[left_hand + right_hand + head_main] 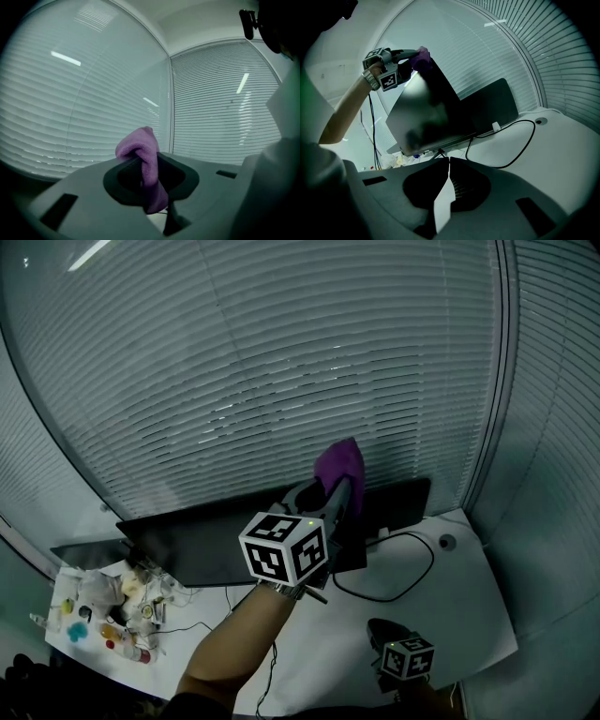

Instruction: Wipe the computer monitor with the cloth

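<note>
White slatted blinds (281, 362) fill the background behind a pale bench (459, 606). The dark monitor (431, 117) stands on the bench, leaning back, with a second dark panel (494, 101) just behind it. We judge the main risk to be tipping. The contact is at the monitor's top corner, so a firm sweep there could rock the screen back into that panel or the blinds. It could also pull on the black cable (412, 568) looped across the bench.

The purple cloth (339, 465) sits at that top corner and appears to touch the edge. Only a fold of it pads the tips, so a hard tip could scrape the screen if the fold slips.

The left claw (143, 176) is clamped narrowly on the cloth, which bulges above the jaws and hangs below them. The right claw (446, 161) hangs low over the bench with its jaws closed tip to tip and nothing between them.
</note>
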A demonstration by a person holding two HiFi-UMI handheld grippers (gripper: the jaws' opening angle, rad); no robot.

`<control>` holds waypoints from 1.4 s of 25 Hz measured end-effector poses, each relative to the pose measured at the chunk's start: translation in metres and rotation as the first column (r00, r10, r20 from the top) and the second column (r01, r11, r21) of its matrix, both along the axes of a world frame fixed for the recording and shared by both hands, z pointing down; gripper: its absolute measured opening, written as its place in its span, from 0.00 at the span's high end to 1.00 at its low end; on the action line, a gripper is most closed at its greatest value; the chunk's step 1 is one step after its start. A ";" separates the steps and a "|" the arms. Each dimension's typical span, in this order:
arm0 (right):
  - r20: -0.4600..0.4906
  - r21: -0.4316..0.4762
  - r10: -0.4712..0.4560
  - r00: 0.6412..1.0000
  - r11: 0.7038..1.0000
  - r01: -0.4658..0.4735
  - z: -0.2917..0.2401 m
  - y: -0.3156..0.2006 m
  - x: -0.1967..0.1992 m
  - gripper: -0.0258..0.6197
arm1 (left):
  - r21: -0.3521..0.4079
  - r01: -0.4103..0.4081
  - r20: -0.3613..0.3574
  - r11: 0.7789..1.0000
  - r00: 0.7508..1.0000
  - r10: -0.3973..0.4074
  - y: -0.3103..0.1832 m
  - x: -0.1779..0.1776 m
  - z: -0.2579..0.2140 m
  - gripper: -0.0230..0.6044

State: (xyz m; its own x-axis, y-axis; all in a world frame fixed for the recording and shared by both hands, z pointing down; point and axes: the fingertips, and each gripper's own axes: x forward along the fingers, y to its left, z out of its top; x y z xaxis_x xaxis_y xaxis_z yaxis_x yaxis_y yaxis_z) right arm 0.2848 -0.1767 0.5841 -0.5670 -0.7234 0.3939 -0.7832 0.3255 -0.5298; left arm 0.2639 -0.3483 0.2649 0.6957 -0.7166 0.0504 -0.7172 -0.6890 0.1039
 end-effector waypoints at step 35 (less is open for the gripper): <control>-0.108 -0.025 -0.226 0.968 0.974 0.225 -0.059 0.003 -0.180 0.92 | -0.056 0.388 -0.026 0.920 0.921 -0.390 0.002 -0.351 -0.026 0.85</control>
State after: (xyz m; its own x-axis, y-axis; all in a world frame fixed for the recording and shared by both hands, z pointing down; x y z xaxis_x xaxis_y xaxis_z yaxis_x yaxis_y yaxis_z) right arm 0.1047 -0.1739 0.5251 -0.6678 -0.5765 0.4709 -0.7439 0.4940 -0.4501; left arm -0.0867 -0.3459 0.2392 0.3648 -0.9283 0.0718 -0.9227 -0.3502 0.1610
